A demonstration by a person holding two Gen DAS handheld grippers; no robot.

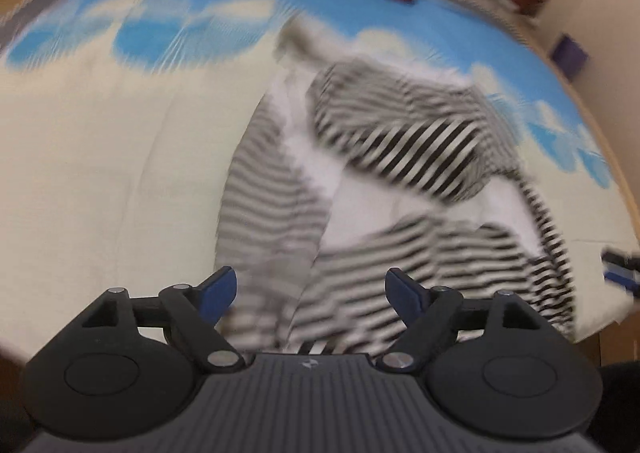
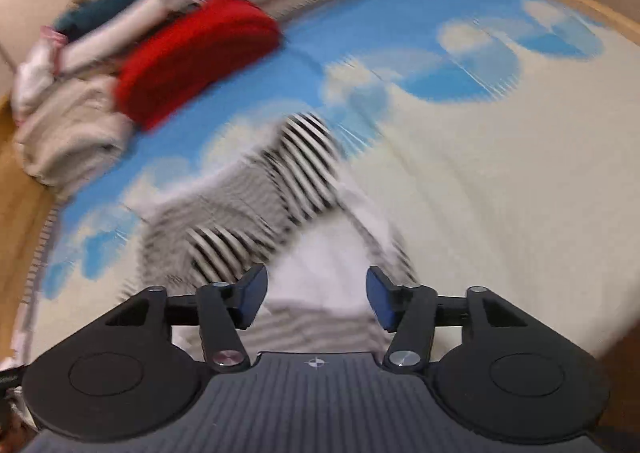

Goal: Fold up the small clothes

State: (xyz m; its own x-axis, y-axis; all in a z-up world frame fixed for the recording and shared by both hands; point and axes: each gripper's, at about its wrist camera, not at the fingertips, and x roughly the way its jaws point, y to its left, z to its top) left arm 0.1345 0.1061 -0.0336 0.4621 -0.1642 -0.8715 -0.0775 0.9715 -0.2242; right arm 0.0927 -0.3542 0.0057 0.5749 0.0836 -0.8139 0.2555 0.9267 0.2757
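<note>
The striped garment (image 1: 384,189) lies crumpled on a bed cover (image 1: 100,157) printed with blue sky and white clouds, its black-and-white stripes bunched around a plain white patch. In the left wrist view it fills the middle and right, reaching close to the cover's right edge; the whole left half of the cover is bare cream cloth. The left gripper (image 1: 310,295) hangs over the garment's near end, its blue fingers (image 1: 218,293) spread wide with nothing pinched between them. The right gripper (image 2: 316,299) is over the white patch, fingers (image 2: 380,301) likewise parted and not gripping. From there, open cover stretches right and far. A red folded piece (image 2: 192,57) and a pale heap (image 2: 68,133) sit at the far left edge. Both views are blurred.
</note>
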